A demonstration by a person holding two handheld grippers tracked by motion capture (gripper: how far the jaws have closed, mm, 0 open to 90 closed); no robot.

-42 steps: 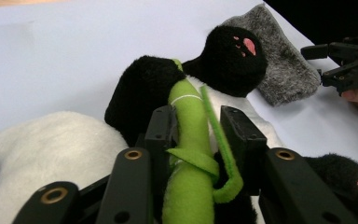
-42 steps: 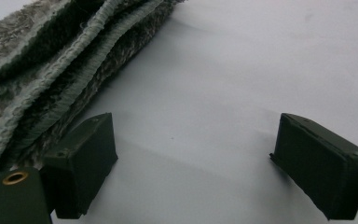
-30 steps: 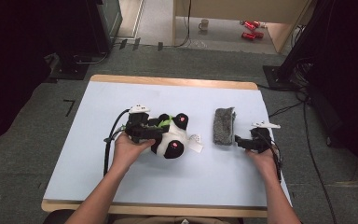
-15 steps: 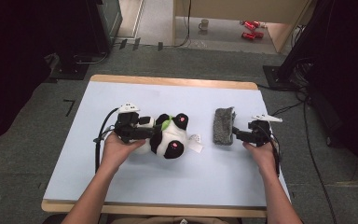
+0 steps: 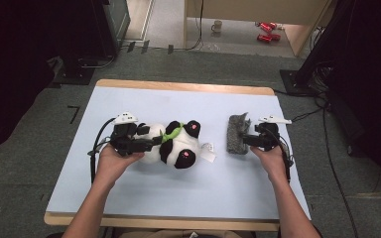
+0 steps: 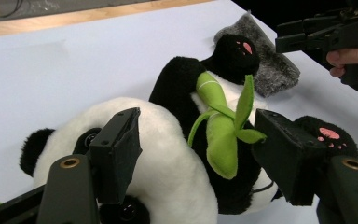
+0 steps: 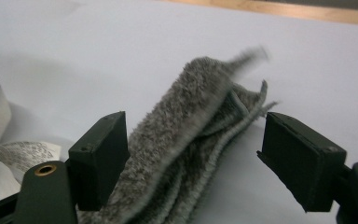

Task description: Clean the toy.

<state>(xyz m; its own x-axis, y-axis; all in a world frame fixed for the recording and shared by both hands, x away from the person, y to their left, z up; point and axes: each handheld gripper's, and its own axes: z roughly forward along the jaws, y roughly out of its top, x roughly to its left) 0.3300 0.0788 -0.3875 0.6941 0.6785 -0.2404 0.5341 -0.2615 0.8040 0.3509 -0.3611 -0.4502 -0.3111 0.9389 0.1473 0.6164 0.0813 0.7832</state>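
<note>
At the left of the high view, the left hand-held gripper (image 5: 146, 142) sits at the toy panda's (image 5: 176, 144) head, its jaws just opening and standing apart around the white plush without pressing it. I judge a release or regrip; next comes a firm hold. Right of centre on the bench (image 5: 188, 208), the right hand-held gripper (image 5: 245, 140) stands open astride the grey cloth (image 5: 238, 134), not yet pinching.

Black-and-white plush panda (image 5: 176, 145) shows pink paw pads and clutches a bright green felt bamboo sprig (image 6: 223, 122). Beside it, a mottled grey fuzzy cloth (image 5: 238, 134). Both lie on the pale blue table surface (image 5: 178, 203), edged in light wood.
</note>
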